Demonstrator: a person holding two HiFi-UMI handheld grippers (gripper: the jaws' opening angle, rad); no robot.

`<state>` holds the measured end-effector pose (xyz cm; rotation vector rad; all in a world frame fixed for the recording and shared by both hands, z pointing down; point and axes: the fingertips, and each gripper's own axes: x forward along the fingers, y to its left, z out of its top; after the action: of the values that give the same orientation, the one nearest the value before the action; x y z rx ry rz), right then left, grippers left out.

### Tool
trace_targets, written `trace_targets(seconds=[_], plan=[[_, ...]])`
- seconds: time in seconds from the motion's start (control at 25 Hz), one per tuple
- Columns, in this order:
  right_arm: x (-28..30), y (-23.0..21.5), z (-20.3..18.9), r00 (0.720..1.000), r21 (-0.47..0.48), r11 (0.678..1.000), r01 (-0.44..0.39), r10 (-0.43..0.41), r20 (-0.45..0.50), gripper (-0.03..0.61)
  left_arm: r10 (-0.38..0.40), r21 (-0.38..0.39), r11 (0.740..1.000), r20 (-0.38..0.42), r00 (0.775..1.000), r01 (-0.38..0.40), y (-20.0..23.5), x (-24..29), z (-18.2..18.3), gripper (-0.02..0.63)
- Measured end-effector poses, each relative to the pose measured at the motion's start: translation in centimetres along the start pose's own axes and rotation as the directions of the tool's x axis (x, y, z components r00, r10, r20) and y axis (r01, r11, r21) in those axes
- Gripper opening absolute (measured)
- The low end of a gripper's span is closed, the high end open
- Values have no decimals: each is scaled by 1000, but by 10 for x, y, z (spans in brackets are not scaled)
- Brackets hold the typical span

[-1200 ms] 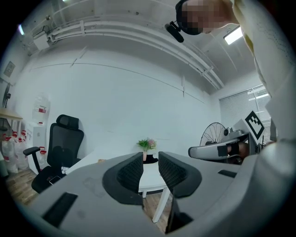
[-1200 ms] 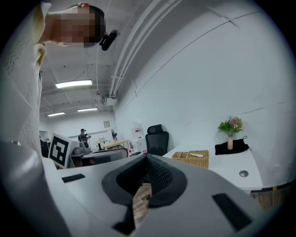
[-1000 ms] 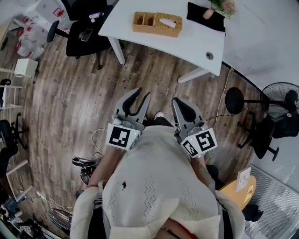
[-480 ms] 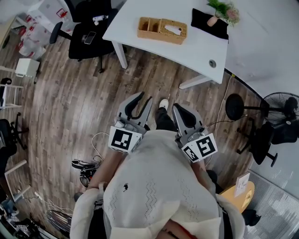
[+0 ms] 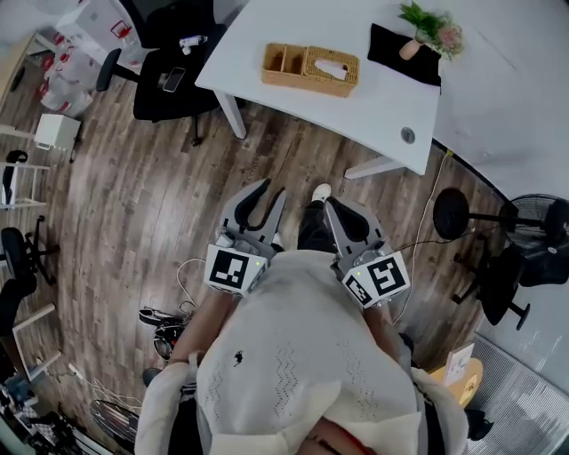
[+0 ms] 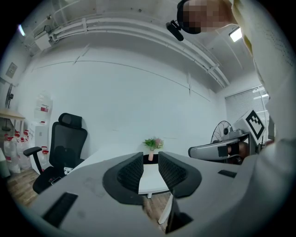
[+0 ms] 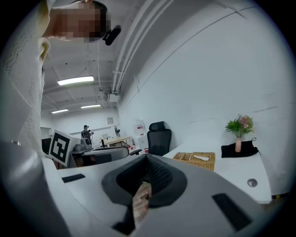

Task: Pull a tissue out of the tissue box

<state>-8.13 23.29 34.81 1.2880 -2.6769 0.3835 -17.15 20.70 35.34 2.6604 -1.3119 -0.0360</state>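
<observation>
My left claw point(image 5: 267, 192) has its two ribbed black pads apart with nothing between them. My right claw point(image 5: 332, 203) has its pads pressed together at the tips, also empty. Both hover over the wood-plank floor point(image 5: 133, 195), well apart from the one white table point(image 5: 382, 99). On it sits one rectangular woven wicker tissue box point(image 5: 311, 69), with a white tissue point(image 5: 334, 66) showing in its top slot. Near it are one black cloth point(image 5: 391, 44) and one small vase point(image 5: 410, 48) of greenery.

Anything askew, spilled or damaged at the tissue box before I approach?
Nothing stands out: the tissue box sits upright on the white table, a tissue poking from its slot, nothing spilled around it.
</observation>
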Motion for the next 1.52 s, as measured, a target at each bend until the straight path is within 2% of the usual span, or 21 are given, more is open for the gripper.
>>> trace_targets(seconds=[0.36, 0.52, 0.72, 0.84, 1.2, 1.52], plan=[[27, -63, 17, 999, 15, 999, -52, 52, 3, 0, 25, 35, 999, -16, 1000, -24, 11, 59, 1, 103], [41, -94, 27, 998, 16, 998, -57, 56, 11, 1, 49, 6, 999, -22, 999, -49, 15, 91, 10, 103], [53, -130, 34, 998, 34, 997, -63, 63, 6, 2, 76, 7, 997, -20, 997, -75, 18, 123, 16, 103], [57, -153, 39, 998, 37, 997, -69, 69, -1, 2, 84, 35, 996, -18, 996, -83, 18, 143, 17, 103], [71, -224, 52, 992, 15, 993, -121, 121, -21, 2, 136, 64, 989, -13, 991, -135, 16, 209, 19, 103], [79, -271, 57, 988, -8, 989, -149, 149, -40, 2, 173, 59, 983, -15, 985, -172, 15, 250, 17, 103]])
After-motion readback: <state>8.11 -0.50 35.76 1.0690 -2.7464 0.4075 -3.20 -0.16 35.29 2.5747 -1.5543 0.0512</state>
